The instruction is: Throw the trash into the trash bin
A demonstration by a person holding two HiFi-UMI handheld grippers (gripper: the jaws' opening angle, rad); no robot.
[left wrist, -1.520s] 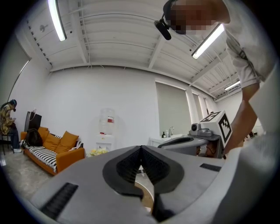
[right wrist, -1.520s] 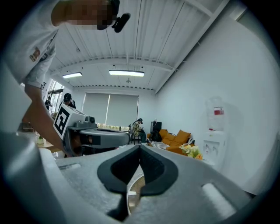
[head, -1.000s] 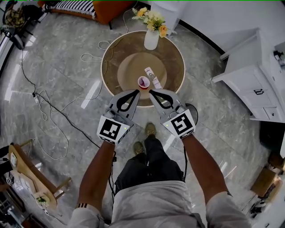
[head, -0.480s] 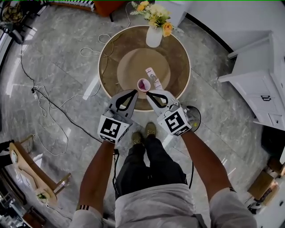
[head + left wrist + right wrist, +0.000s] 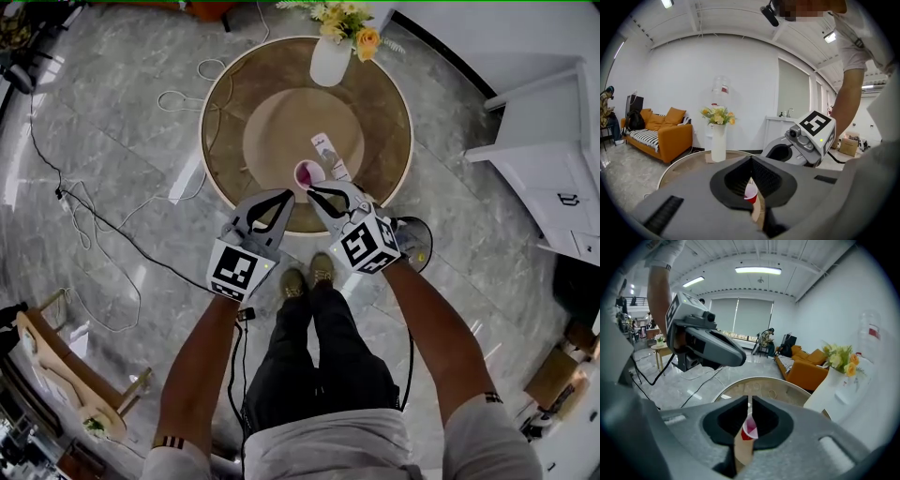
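A small red cup (image 5: 305, 175) stands upright on the round wooden table (image 5: 220, 94), near its front edge, with a white remote-like item (image 5: 330, 157) beside it. My left gripper (image 5: 288, 195) hovers just short of the cup on its left, jaws shut and empty. My right gripper (image 5: 313, 190) is just short of it on the right; its jaws are opening to a narrow slit with nothing between them. In the left gripper view the cup (image 5: 751, 193) shows below the joined tips (image 5: 751, 159). In the right gripper view the cup (image 5: 750, 429) sits beyond the slit (image 5: 750, 401).
A white vase of flowers (image 5: 330, 58) stands at the table's far side. A dark round bin-like thing (image 5: 412, 246) sits on the floor by my right arm. Cables (image 5: 94, 216) trail across the floor at left; a white cabinet (image 5: 553, 159) is at right.
Both grippers have sunk toward the table and closed in on the red cup. The right gripper has rolled a little, its marker cube now turned more sideways.
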